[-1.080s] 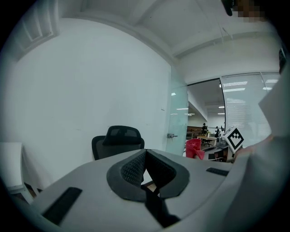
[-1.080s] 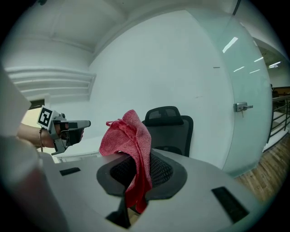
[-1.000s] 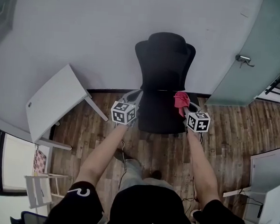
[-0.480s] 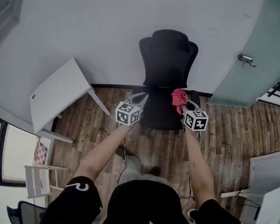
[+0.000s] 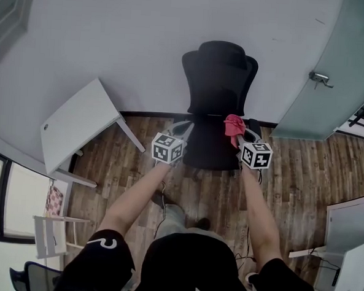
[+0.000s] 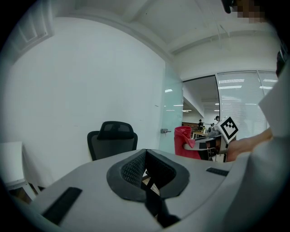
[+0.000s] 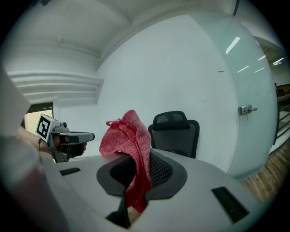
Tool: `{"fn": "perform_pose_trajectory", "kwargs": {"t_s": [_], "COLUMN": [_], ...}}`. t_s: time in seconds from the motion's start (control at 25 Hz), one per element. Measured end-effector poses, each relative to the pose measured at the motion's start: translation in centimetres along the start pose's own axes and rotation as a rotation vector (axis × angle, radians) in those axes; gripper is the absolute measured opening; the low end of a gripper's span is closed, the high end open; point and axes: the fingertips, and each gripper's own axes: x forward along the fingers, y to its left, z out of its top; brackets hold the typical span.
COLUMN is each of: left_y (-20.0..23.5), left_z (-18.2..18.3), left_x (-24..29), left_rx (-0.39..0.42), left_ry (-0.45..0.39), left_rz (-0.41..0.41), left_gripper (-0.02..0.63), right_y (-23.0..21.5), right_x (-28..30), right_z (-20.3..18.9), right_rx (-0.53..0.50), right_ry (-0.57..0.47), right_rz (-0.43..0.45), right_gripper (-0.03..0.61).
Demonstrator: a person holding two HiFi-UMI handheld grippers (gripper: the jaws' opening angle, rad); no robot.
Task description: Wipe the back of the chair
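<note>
Red cloth (image 7: 130, 142) between fingers (image 7: 162, 171) of right gripper (image 7: 137, 173), chair (image 7: 174, 133) beyond

I wear a black short-sleeved top (image 5: 187, 268), with a curled white mark on the left sleeve (image 5: 105, 246), at seven o'clock in the head view. My trousers (image 5: 176, 218) are grey and my shoes (image 5: 161, 200) dark. The left tongs (image 5: 184, 125) and right tongs (image 5: 238, 132) each have a pale grey shell, black ribbed pads (image 6: 131, 168) and a white cube (image 5: 167, 147) printed with black square markers.
</note>
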Motion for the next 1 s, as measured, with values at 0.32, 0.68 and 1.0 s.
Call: {"fn": "perform_pose_trajectory", "kwargs": {"t_s": [0.32,0.68,1.0], "left_y": [-0.4,-0.7,-0.5], "left_z": [0.0,0.9,1.1], "left_x": [-0.2,-0.8,-1.3], "left_rx": [-0.003,-0.014,-0.014], "left_ry": [-0.004,-0.039,-0.044], "left_rz": [-0.001,-0.012,-0.011], "left_gripper": [0.025,0.025,0.025], "right_y": [0.6,1.5,2.6], "right_x": [-0.1,-0.4,-0.2], "right_z": [0.2,0.5,1.2], "right_rx": [-0.009,-0.024,-0.040], "right_ry": [-0.012,-0.010,-0.017], "right_rz": [0.024,0.035,0.057], "right_gripper": [0.072,0.072,0.072]}}
